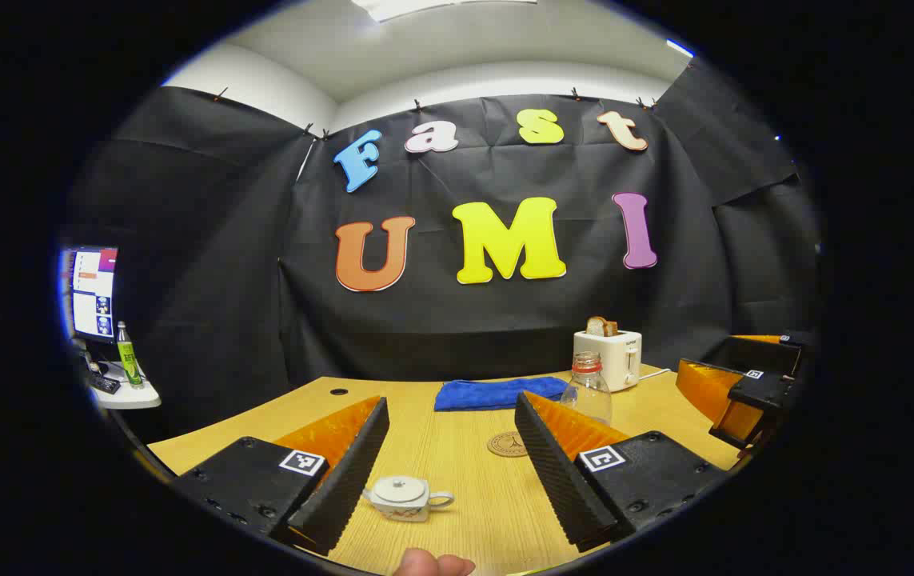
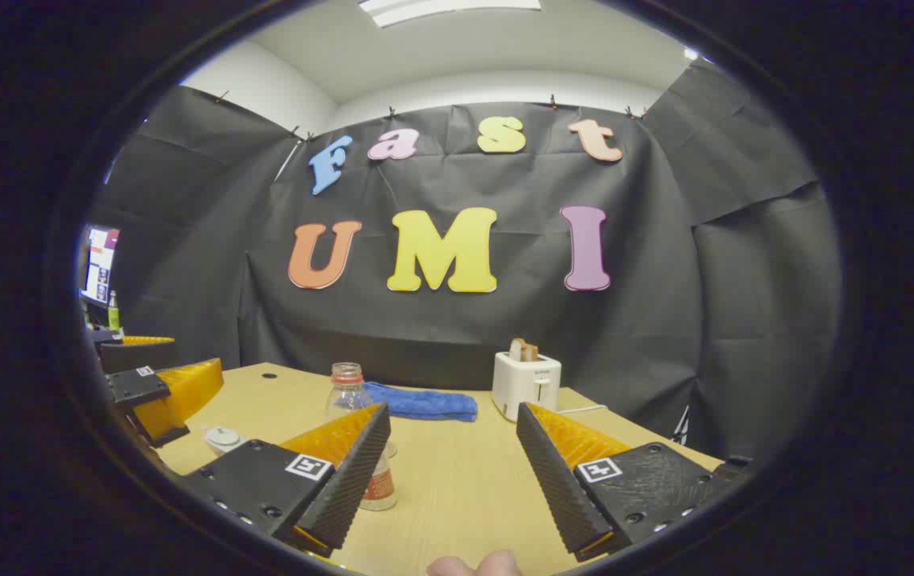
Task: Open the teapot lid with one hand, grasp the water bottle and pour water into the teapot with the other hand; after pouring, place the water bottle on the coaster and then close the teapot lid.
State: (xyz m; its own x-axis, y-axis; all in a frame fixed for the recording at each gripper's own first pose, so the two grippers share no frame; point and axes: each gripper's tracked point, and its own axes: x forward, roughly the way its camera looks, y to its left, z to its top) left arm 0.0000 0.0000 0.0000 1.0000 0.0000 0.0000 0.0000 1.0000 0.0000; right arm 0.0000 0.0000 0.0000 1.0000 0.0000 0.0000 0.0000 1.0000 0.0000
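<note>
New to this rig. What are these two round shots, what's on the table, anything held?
No robot arm: a person holds a two-finger gripper in each hand, and a fisheye camera rides on each. The left gripper view looks over the teapot, lid on, with the coaster and water bottle beyond. The right gripper view has the water bottle beside its left finger. A blue cloth and toaster sit at the back of the table. Both grippers are open; nothing is held.

I see a toaster holding bread far right on the worktop, a blue cloth left of it, and a monitor far left.
</note>
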